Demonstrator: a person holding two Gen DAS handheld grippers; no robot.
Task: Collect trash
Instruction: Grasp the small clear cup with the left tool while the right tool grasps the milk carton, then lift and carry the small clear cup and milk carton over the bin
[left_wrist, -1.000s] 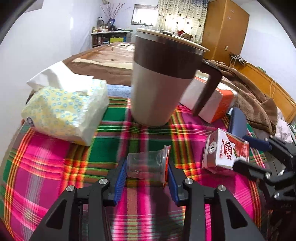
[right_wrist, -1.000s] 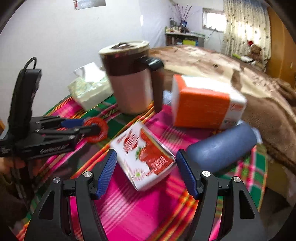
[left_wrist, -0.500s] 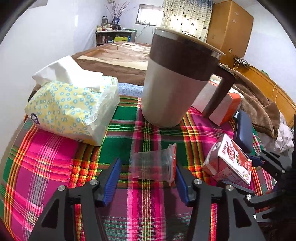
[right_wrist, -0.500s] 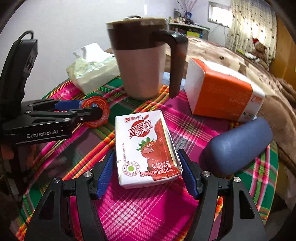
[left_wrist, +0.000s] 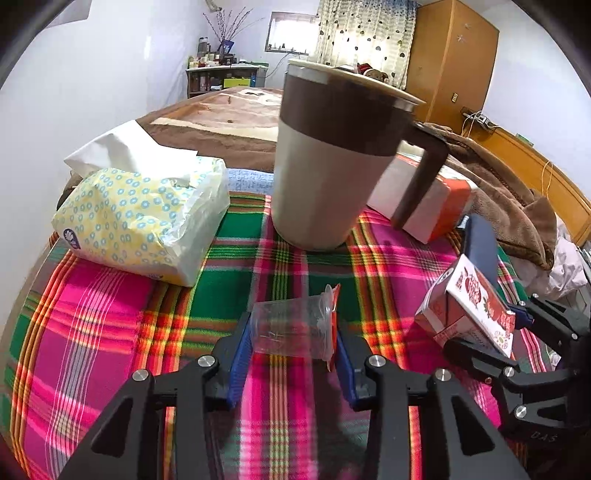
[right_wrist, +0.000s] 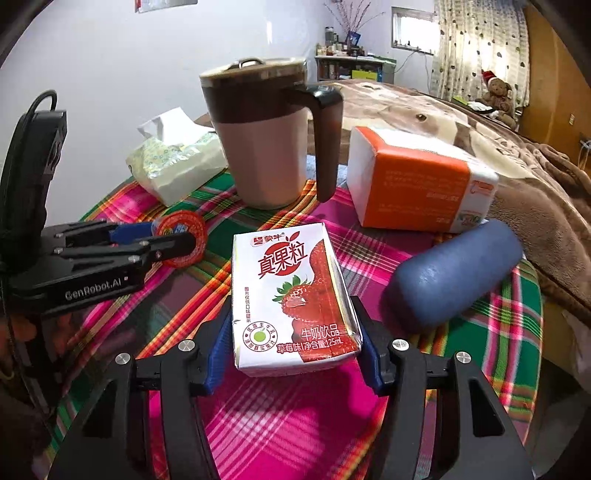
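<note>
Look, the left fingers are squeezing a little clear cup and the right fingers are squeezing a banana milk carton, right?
Almost. The left gripper does squeeze the clear cup, but the carton in the right gripper is strawberry milk, not banana: the right wrist view shows a strawberry on it.

mug (left_wrist: 332, 158) hides much of the orange box (left_wrist: 439, 199); shelf items (left_wrist: 218, 59) indistinct.

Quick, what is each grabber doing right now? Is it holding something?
Left gripper: shut on the clear plastic cup.
Right gripper: shut on the strawberry milk carton.
</note>
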